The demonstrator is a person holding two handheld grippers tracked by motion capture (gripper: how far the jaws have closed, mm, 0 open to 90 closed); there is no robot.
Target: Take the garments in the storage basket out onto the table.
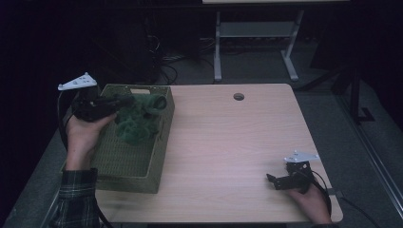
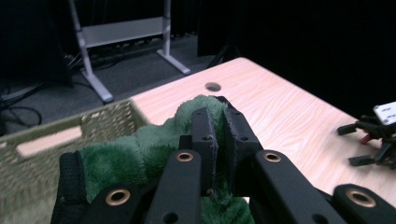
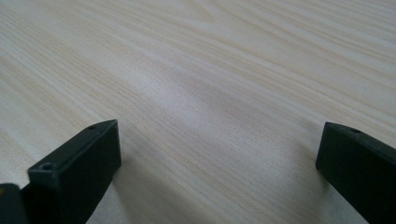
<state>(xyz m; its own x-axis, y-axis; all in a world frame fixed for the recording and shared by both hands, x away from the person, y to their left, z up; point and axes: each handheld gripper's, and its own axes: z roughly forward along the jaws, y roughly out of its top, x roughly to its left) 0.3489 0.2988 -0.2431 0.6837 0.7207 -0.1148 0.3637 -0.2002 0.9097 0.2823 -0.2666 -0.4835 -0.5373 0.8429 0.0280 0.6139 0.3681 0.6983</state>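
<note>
The left gripper [image 1: 124,101] is clenching its jaws on a fold of the fluffy dark-green plush fabric [image 1: 138,121], which is hanging over the far end of the olive-green woven rectangular basket [image 1: 124,164] at the left edge of the pale wooden table [image 1: 237,142]. The step in hand looks like taking the fabric out of the basket. The next move probably calls for carrying it clear of the basket's rim toward the bare tabletop. The right gripper [image 1: 272,181] is resting near the table's front right corner, jaws spread wide, grasping nothing.
</note>
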